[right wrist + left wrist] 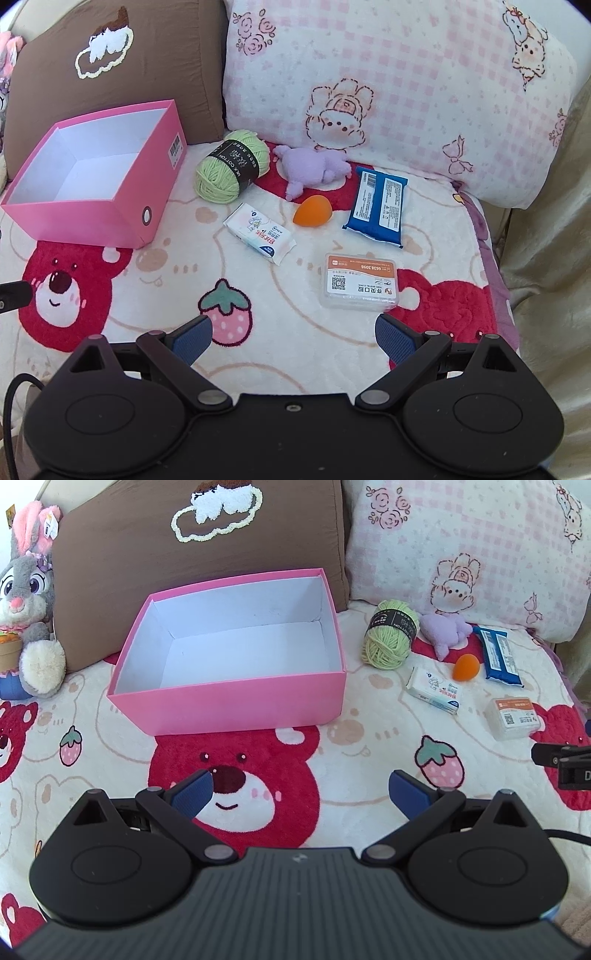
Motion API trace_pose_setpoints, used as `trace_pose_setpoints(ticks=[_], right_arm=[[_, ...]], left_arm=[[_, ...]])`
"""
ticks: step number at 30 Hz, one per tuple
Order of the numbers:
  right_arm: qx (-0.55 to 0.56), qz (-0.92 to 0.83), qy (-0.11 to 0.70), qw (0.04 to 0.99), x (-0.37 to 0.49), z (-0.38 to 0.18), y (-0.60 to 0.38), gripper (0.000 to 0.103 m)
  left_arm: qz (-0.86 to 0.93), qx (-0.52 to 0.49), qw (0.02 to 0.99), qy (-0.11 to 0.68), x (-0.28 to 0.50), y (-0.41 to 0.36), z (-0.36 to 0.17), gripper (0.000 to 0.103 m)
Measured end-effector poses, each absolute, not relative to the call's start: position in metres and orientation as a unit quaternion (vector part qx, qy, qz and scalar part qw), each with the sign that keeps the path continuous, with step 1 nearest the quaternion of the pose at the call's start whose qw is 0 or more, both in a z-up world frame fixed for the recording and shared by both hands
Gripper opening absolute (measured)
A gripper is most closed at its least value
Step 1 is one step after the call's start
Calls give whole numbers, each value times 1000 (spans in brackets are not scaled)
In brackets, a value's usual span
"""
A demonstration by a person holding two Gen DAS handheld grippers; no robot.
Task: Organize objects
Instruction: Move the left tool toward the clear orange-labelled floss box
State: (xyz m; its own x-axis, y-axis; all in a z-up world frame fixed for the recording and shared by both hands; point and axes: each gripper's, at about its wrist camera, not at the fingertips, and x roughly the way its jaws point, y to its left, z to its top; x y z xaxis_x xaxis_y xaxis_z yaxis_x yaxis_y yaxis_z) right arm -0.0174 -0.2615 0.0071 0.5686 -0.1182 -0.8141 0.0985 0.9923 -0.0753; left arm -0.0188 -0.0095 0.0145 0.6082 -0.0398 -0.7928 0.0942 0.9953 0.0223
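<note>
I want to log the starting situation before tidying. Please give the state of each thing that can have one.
pink box: open, no lid, nothing inside
left gripper: jaws open, holding nothing
right gripper: jaws open, holding nothing
green yarn ball: wound, label band on
blue packet: lying flat, looks sealed
clear plastic case: closed
white tissue pack: looks sealed
</note>
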Motion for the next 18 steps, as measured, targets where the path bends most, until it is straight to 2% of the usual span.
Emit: trace_pose_setpoints(ticks=[10, 18], right_arm=[[15, 1, 424, 905, -33, 42, -278, 97], [22, 41, 400, 915, -38, 54, -297, 97]], left_arm=[[-55, 82, 893, 439, -13, -28, 32, 103], [-121, 51, 877, 462, 6, -39, 54, 101]])
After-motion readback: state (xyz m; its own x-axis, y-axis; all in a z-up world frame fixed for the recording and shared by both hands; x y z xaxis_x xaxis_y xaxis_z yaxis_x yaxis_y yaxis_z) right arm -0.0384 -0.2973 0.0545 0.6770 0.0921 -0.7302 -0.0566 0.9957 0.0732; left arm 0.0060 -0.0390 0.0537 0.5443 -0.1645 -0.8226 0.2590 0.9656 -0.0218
